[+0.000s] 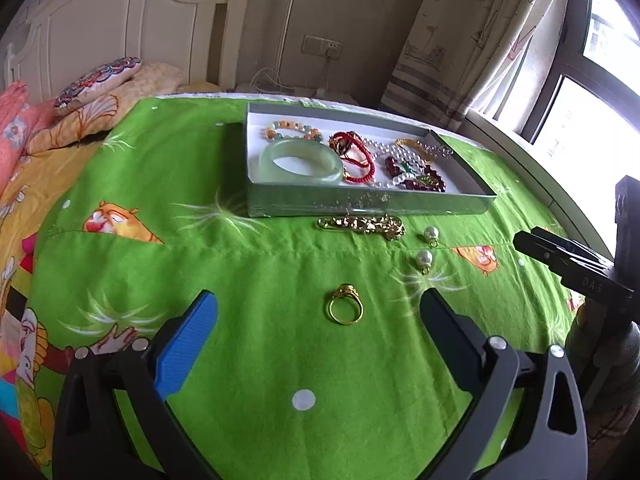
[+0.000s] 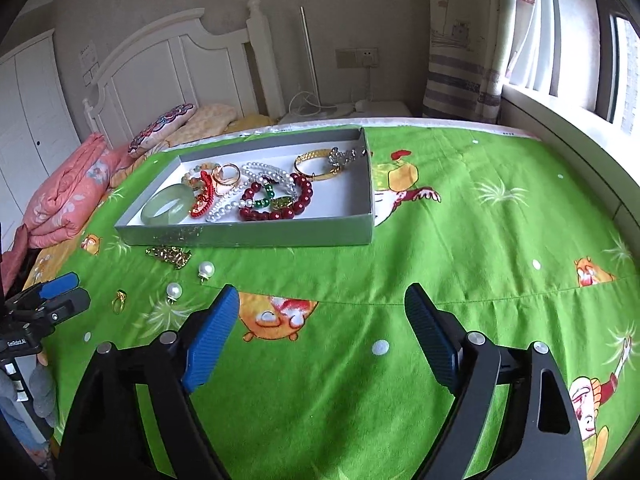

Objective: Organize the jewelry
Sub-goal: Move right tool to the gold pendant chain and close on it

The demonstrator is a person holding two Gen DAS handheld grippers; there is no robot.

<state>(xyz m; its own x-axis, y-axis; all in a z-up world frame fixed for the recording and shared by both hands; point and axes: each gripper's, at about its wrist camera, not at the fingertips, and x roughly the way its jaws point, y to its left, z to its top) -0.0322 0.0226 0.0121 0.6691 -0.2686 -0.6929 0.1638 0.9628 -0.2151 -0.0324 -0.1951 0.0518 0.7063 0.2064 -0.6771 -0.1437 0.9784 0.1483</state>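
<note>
Here, the gold ring is framed between the spread fingers of the left gripper. The right gripper is likewise held wide apart above the green bedsheet, with nothing gripped.

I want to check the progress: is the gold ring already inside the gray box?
No, the gold ring lies on the green sheet outside the gray box, between the open left claw fingers.

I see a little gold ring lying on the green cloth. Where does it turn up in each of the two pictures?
Left wrist view: the gold ring lies low in the middle, just ahead of the open left claw.
Right wrist view: the ring is small at the far left, near the other claw.
Shared landmark: the two pearls beside it, in front of the grey tray.
</note>
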